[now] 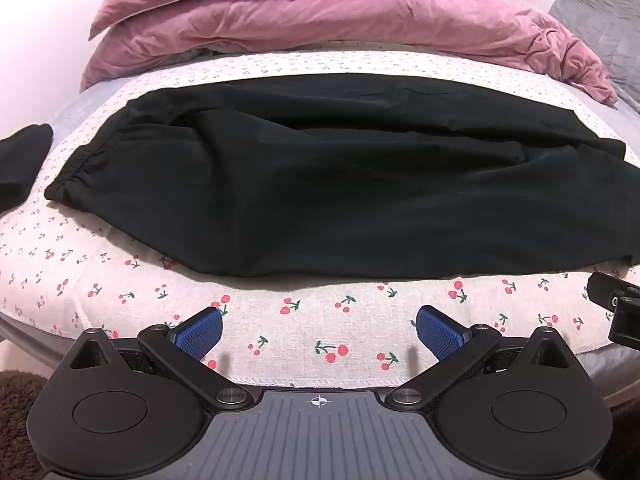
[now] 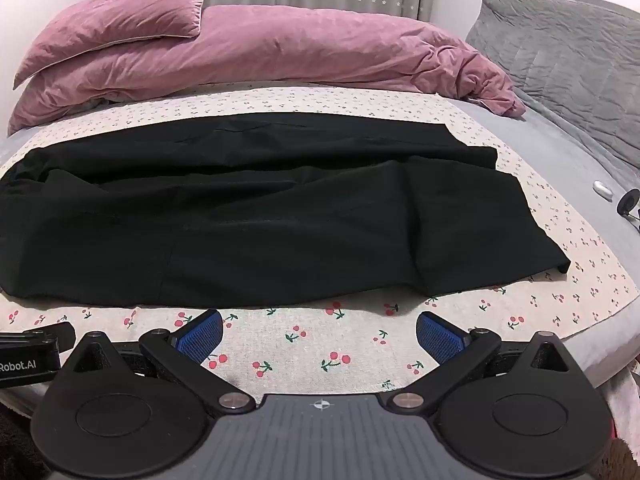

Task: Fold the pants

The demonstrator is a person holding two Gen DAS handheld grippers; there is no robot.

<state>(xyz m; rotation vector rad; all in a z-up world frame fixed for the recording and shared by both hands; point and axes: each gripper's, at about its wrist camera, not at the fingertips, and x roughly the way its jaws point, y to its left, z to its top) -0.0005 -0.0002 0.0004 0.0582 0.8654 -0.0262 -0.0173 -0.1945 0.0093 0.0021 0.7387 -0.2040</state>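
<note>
The black pants are lying spread lengthwise across the cherry-print cloth that is covering the bed, with one leg resting over the other. Seen from the left wrist, the elastic waistband is pointing toward the left side of the pants, and the leg ends are lying at the right side, as the right wrist view shows.

The left tongs are hovering over the bare cloth on the near side of the pants, standing wide open with nothing between the blue pads. The right tongs are doing the same a little further toward the leg ends, also spread fully and gripping nothing, just short of the pants' near edge.

Beyond the pants, a pink duvet is bunching along the far side, with a pink pillow sitting on top of it. A second dark garment is lying left of the waistband, off the cloth.
</note>
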